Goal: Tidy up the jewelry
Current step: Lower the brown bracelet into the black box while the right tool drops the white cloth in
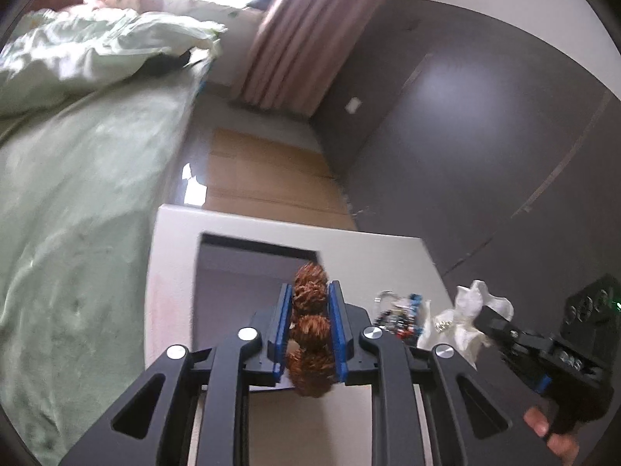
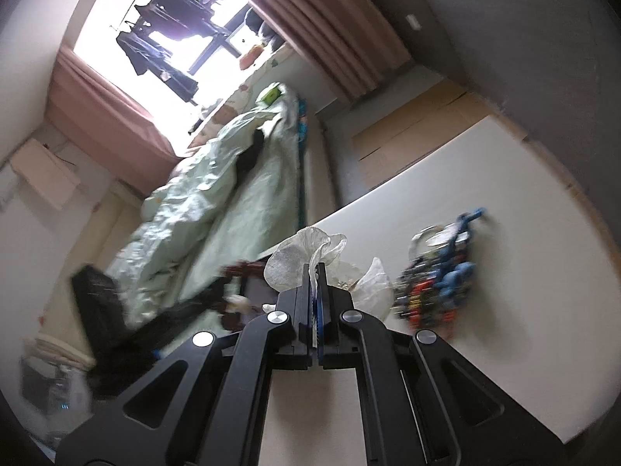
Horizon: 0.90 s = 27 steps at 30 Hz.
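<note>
My left gripper point(image 1: 310, 287) is shut on a bracelet of brown, spiky beads point(image 1: 310, 334), which runs between its blue pads point(image 1: 282, 322). It hangs over a dark, shallow tray point(image 1: 229, 272) on the white table point(image 1: 174, 256). At the right edge of the left wrist view, my right gripper point(image 1: 485, 316) pinches a sheer white pouch point(image 1: 469, 303). In the right wrist view its jaws point(image 2: 315, 268) are tight together on the pouch fabric point(image 2: 291, 260). A heap of colourful jewelry point(image 2: 438, 279) lies on the table to the pouch's right, and it shows again as a jewelry heap point(image 1: 399, 314) between the two grippers.
A bed with pale green bedding point(image 1: 77, 194) runs along the table's left side. Pink curtains point(image 1: 295, 39) and a dark wall point(image 1: 465, 136) stand behind. Wooden floor point(image 1: 264, 178) lies beyond the table's far edge. A person's fingers point(image 1: 543, 423) hold the right tool.
</note>
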{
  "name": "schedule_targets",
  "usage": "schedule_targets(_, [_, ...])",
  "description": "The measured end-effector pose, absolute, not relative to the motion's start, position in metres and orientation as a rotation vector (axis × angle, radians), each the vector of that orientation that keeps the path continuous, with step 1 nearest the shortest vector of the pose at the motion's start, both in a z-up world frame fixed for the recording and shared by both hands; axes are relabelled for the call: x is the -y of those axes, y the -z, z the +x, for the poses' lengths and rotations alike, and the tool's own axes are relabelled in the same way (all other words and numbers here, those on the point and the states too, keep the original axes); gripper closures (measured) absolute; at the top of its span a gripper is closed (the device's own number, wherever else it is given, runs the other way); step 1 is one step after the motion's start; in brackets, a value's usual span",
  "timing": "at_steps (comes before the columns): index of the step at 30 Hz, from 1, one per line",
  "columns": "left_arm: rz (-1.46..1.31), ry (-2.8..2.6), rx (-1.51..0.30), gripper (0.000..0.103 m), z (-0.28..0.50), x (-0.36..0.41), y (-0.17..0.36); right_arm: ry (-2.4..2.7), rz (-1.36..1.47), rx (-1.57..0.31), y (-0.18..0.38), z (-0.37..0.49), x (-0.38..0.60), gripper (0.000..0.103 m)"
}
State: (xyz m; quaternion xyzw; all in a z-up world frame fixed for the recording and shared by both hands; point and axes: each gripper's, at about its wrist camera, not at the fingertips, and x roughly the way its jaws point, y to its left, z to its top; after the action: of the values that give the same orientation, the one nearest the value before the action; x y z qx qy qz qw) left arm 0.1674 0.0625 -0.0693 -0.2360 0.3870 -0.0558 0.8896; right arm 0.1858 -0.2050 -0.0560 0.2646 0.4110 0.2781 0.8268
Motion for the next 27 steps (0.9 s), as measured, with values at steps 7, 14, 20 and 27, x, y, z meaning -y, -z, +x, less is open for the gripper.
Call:
schedule_targets(7, [-0.5,0.083,-0.743,0.059,0.154,-0.091,0.046,-0.65,0.496,-0.903,0.052,0.196,0.161,0.1])
schedule_targets(14, [-0.534,0.018,-0.723,0.042,0.141,-0.122,0.04,-0.701,0.444,-0.889,0.043,0.2,0.125,0.1])
schedule_targets(20, [-0.535,-0.032,-0.703,0.011,0.135,-0.135,0.033,-0.773,0.432,-0.952,0.058,0.206,0.094,0.094])
schedule_targets(27, [-0.538,-0.043,-0.716,0.008,0.136,-0.133,0.033,-0.661,0.426,-0.914,0.055,0.201,0.131,0.02])
